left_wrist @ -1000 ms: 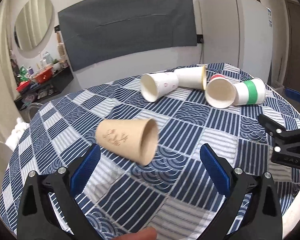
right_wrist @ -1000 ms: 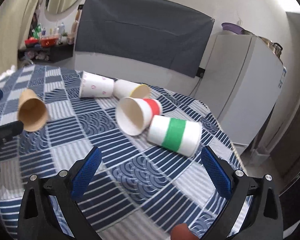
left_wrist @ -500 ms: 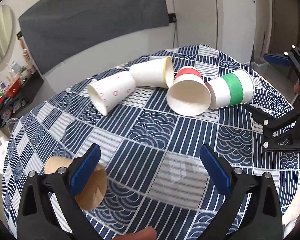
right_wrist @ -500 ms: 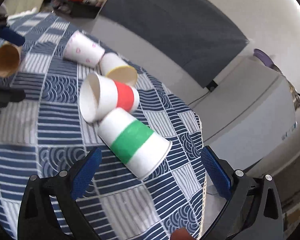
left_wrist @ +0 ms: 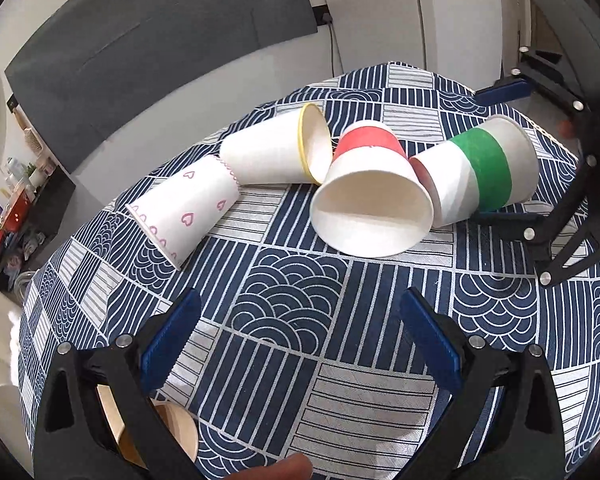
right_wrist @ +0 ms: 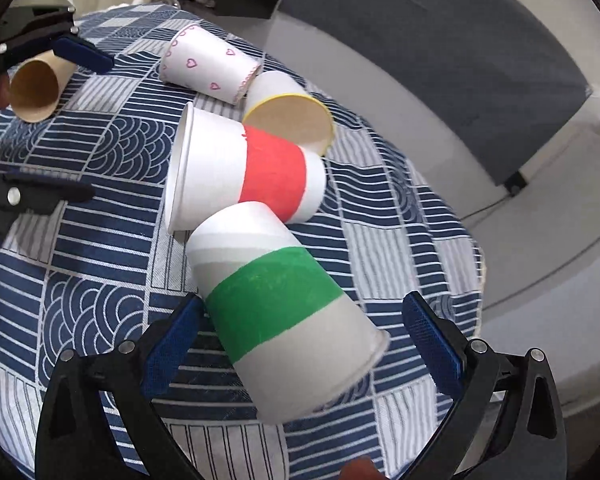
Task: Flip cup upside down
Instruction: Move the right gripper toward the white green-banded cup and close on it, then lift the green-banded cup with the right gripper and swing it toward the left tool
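The right gripper [right_wrist: 300,336], jaws spread, straddles the green-banded white paper cup [right_wrist: 276,304] at lower centre; it should pinch gently mid-wall, avoiding crushing, before inverting.

Matt paper cups on a woven cloth table cover.

The green-banded cup [right_wrist: 284,312], red-banded cup [right_wrist: 244,172], heart-print cup [right_wrist: 208,64] and yellow-rimmed cup [right_wrist: 288,116] look like smooth matt paper; the brown cup [right_wrist: 36,88] seems plain kraft paper. The tablecloth [left_wrist: 292,308] is matt, finely textured fabric. The right gripper [right_wrist: 300,344] is smooth black plastic with rough, grainy blue pads [right_wrist: 430,346] and shiny metal screws.
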Motion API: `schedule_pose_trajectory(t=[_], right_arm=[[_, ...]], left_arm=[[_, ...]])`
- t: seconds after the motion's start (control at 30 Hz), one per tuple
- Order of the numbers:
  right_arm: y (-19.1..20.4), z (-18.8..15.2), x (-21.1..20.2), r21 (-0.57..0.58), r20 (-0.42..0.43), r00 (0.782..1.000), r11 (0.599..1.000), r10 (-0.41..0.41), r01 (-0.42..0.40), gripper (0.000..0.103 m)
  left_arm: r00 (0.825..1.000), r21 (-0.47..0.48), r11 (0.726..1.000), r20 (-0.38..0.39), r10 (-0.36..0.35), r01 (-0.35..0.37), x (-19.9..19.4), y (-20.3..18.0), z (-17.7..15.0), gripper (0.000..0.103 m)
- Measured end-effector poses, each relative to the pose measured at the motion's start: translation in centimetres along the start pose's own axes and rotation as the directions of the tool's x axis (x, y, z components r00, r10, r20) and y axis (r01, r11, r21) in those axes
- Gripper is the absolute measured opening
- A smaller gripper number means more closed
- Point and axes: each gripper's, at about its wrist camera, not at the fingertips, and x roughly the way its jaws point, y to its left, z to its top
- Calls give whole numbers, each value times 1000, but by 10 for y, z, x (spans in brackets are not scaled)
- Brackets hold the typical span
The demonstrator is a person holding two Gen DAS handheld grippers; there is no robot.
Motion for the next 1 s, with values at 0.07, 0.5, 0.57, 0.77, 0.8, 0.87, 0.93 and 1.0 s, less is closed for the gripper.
schedule_pose_trajectory(t=[0.07, 0.5, 0.57, 0.77, 0.8, 0.87, 0.93, 1.0], right_arm=[[-2, -1, 5, 22, 3, 999, 999, 49, -49, 94], [15, -35, -25, 63, 59, 993, 993, 100, -104, 80], [19, -36, -35, 62, 78, 993, 993, 93, -98, 80], [37, -31, -61, 35, 95, 994, 997, 63, -66, 80], [40, -29, -65, 31, 100, 993, 997, 70, -73, 80], [50, -23, -74, 7, 113, 991, 997, 72, -73, 80], [60, -15, -82, -15, 128, 989, 997, 74, -73, 80], [71, -7, -92, -26, 161, 983, 996, 86, -83, 80]], left_arm=[[1000, -3, 1000, -18, -17, 17, 4, -1, 0, 97], [1000, 9, 1000, -3, 15, -15, -12, -12, 1, 97], [1000, 12, 1000, 13, 22, -23, -22, -14, -2, 97], [998, 0, 999, 50, 49, -49, -54, -12, -18, 97], [997, -5, 999, 54, 52, -52, -60, -9, -21, 97], [996, -14, 998, 58, 66, -66, -71, -3, -30, 97], [995, -25, 997, 60, 79, -78, -80, 4, -39, 97], [994, -35, 995, 58, 92, -90, -90, 13, -50, 97]])
